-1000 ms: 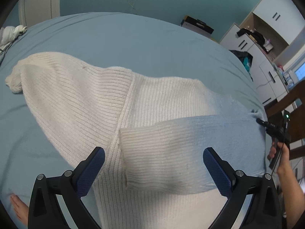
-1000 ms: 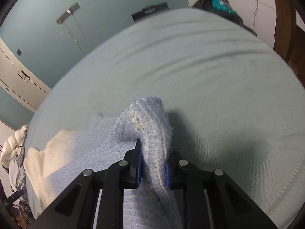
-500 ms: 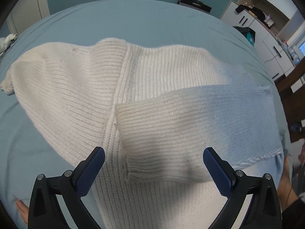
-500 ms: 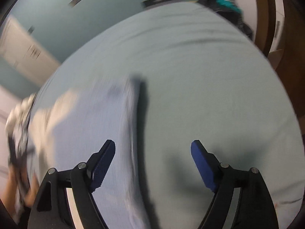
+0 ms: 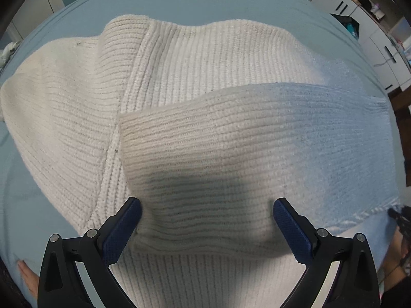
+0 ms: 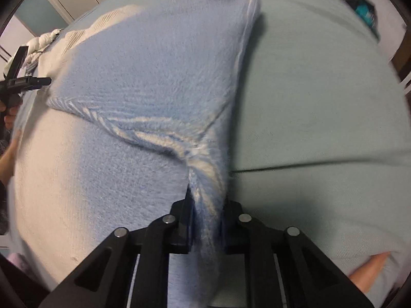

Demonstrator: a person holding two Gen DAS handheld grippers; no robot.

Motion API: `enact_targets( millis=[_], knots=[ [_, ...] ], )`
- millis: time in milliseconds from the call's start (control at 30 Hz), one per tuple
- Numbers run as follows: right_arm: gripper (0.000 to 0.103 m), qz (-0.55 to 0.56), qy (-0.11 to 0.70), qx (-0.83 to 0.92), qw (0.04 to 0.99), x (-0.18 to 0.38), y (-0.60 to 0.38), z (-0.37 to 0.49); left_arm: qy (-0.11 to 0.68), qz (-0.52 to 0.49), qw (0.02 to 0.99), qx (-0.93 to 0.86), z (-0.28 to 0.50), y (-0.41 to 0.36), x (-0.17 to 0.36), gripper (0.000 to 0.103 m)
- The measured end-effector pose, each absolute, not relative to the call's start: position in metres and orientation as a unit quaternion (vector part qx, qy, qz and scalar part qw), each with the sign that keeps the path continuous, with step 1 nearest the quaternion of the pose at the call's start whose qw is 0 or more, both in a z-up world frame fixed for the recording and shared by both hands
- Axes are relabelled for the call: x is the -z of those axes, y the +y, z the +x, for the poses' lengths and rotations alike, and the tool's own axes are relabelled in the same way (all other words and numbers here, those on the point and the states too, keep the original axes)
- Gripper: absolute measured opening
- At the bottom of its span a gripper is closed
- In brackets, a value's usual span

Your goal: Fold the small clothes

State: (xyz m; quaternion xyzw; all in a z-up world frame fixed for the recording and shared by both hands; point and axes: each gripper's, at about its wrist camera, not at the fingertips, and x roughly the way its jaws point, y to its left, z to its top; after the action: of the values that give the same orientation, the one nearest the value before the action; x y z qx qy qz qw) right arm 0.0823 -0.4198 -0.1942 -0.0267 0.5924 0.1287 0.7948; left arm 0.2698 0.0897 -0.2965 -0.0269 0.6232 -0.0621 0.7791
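A ribbed knit sweater [image 5: 195, 82], cream fading to pale blue, lies spread on the bed. One sleeve [image 5: 231, 154] is folded across its body. My left gripper [image 5: 206, 220] hovers low over that sleeve's cuff end, open, its blue pads on either side of the fabric without pressing it. In the right wrist view the sweater's blue part [image 6: 143, 84] fills the left half. My right gripper [image 6: 206, 205] is closing, and its pads pinch a gathered ridge of blue knit at the sweater's near corner. The left gripper [image 6: 23, 82] shows at the far left edge.
The pale blue bed sheet [image 6: 321, 102] stretches bare to the right of the sweater. White cabinets [image 5: 380, 38] and a wooden chair [image 5: 403, 118] stand beyond the bed's right side. A bare foot [image 6: 370, 269] shows near the bed edge, and a white bundle [image 5: 7, 51] lies far left.
The left gripper sank closer to the folded sleeve. The right gripper let go of one blue fold, opened, swung sideways, and has pinched a blue ridge at the sweater's corner.
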Motion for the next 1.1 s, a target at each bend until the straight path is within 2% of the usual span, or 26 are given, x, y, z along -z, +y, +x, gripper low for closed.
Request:
enact_targets(
  millis=[100,233,300,400,467,533,600,633,667,833,1033,1100],
  knots=[
    [0.009,-0.030,0.563,-0.104,0.820,0.171,-0.439,0.073,0.620,-0.020,0.782,0.055,0.271,0.084,0.298,0.103],
    [0.008,-0.082,0.582,-0.092,0.804,0.189,-0.426,0.067,0.624,-0.005,0.780,0.047,0.271,0.078,0.303,0.103],
    [0.010,-0.129,0.587,-0.089,0.794,0.200,-0.415,0.069,0.625,0.003,0.780,0.047,0.269,0.074,0.303,0.103],
    [0.018,-0.155,0.580,-0.090,0.795,0.192,-0.408,0.073,0.622,0.006,0.781,0.057,0.264,0.070,0.299,0.103],
    [0.029,-0.113,0.585,-0.119,0.794,0.182,-0.407,0.074,0.616,0.006,0.785,0.060,0.260,0.071,0.290,0.103],
    [0.037,-0.036,0.569,-0.165,0.805,0.165,-0.426,0.071,0.602,0.002,0.796,0.063,0.259,0.071,0.276,0.103],
    [0.055,0.033,0.542,-0.182,0.819,0.143,-0.452,0.073,0.581,0.001,0.811,0.066,0.257,0.070,0.260,0.103],
    [0.076,0.065,0.528,-0.179,0.827,0.133,-0.467,0.077,0.570,-0.001,0.818,0.071,0.256,0.068,0.254,0.103],
    [0.089,0.088,0.518,-0.171,0.834,0.128,-0.477,0.081,0.563,-0.002,0.823,0.076,0.255,0.065,0.250,0.103],
    [0.091,0.138,0.496,-0.086,0.853,0.128,-0.478,0.098,0.583,0.015,0.809,0.079,0.257,0.051,0.270,0.103],
    [0.091,0.088,0.504,-0.037,0.859,0.146,-0.386,0.150,0.613,0.082,0.784,0.040,0.254,0.044,0.320,0.103],
    [0.091,0.078,0.490,-0.017,0.868,0.145,-0.377,0.167,0.612,0.064,0.787,0.045,0.250,0.049,0.325,0.103]
  ],
)
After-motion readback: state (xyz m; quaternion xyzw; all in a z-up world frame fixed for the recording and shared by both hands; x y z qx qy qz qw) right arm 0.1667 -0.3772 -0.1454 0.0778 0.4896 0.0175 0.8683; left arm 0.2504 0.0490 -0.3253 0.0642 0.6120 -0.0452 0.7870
